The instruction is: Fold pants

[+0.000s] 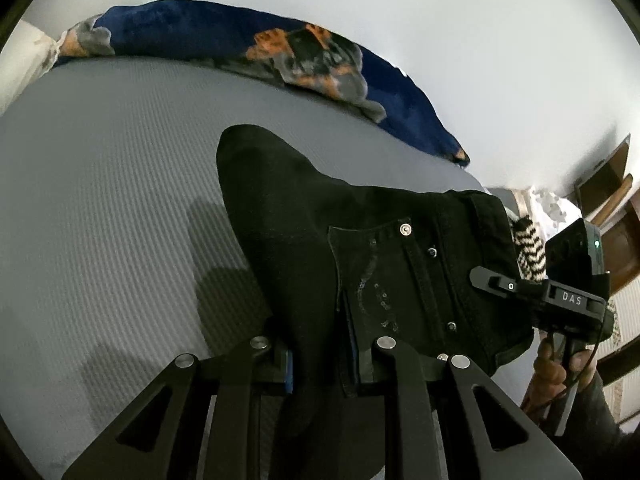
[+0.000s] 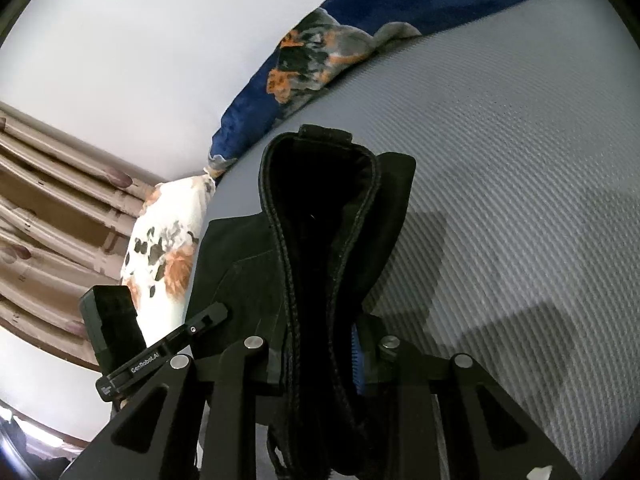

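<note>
Left gripper [image 1: 322,354]: closed on the black pants [image 1: 320,216], fabric pinched between its blue pads. The pants hang lifted above the grey bed [image 1: 100,184], pocket and rivets facing the left camera. Behind them, a blue floral blanket [image 1: 224,36] lies along the bed's far edge against the white wall [image 1: 440,20]. Right gripper [image 2: 320,356]: closed on the waistband end of the pants [image 2: 320,208], stitched seam running between its fingers. A floral pillow [image 2: 168,240] and curtain [image 2: 52,200] sit at left in the right view.
</note>
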Available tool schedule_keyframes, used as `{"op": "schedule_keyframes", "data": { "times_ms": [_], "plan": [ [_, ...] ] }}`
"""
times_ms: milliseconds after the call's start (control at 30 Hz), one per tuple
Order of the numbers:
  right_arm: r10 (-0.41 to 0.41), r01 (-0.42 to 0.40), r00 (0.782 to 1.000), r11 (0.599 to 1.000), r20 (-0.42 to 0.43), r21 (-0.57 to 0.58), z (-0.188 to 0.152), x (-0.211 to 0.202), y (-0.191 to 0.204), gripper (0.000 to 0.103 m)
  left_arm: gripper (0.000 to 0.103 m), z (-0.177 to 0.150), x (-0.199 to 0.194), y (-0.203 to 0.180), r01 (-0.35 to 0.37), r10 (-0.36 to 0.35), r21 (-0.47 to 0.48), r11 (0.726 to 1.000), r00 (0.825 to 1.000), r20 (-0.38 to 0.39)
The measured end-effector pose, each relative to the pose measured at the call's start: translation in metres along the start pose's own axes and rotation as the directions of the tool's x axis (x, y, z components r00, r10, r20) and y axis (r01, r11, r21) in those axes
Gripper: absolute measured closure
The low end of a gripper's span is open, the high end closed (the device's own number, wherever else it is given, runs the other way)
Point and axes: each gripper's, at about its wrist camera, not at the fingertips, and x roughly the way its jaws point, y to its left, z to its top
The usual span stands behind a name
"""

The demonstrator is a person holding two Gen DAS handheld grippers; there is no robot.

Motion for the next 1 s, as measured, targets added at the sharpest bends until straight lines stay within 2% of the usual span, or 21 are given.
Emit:
{"op": "schedule_keyframes", "data": {
  "times_ms": [400, 533, 600, 667, 833, 867, 933, 1000],
  "plan": [
    [-0.032, 0.032, 0.999, 0.999, 0.006, -0.016, 0.032, 0.022, 0.004, 0.081, 0.083, 0.041, 0.020, 0.008, -0.050, 0.050, 0.035, 0.998, 0.999, 0.021],
    [-0.100, 0.100, 0.995, 0.994, 0.000, -0.039, 0.032, 0.035, 0.003, 0.081, 0.083, 0.041, 0.030, 0.015, -0.077, 0.077, 0.031, 0.997, 0.997, 0.000],
    [-0.210, 0.210, 0.978, 0.974, 0.006, -0.079, 0.028, 0.044, 0.003, 0.073, 0.080, 0.036, 0.037, 0.021, -0.115, 0.116, 0.029, 0.993, 0.993, -0.012],
    [-0.275, 0.275, 0.961, 0.956, 0.015, -0.105, 0.026, 0.047, 0.002, 0.068, 0.075, 0.031, 0.042, 0.026, -0.157, 0.158, 0.034, 0.987, 0.987, -0.015],
    [-0.342, 0.343, 0.939, 0.932, 0.029, -0.115, 0.016, 0.044, -0.007, 0.054, 0.057, 0.016, 0.044, 0.030, -0.242, 0.243, 0.045, 0.969, 0.970, -0.022],
    [-0.357, 0.358, 0.934, 0.926, 0.034, -0.120, 0.013, 0.044, -0.009, 0.048, 0.056, 0.011, 0.043, 0.029, -0.258, 0.260, 0.054, 0.965, 0.965, -0.024],
    [-0.378, 0.382, 0.924, 0.915, 0.054, -0.132, 0.003, 0.040, -0.011, 0.044, 0.054, -0.001, 0.042, 0.020, -0.289, 0.291, 0.070, 0.955, 0.957, -0.014],
    [-0.398, 0.404, 0.915, 0.906, 0.068, -0.130, -0.004, 0.036, -0.012, 0.035, 0.053, -0.011, 0.041, 0.010, -0.318, 0.319, 0.088, 0.944, 0.948, -0.007]
  ]
}}
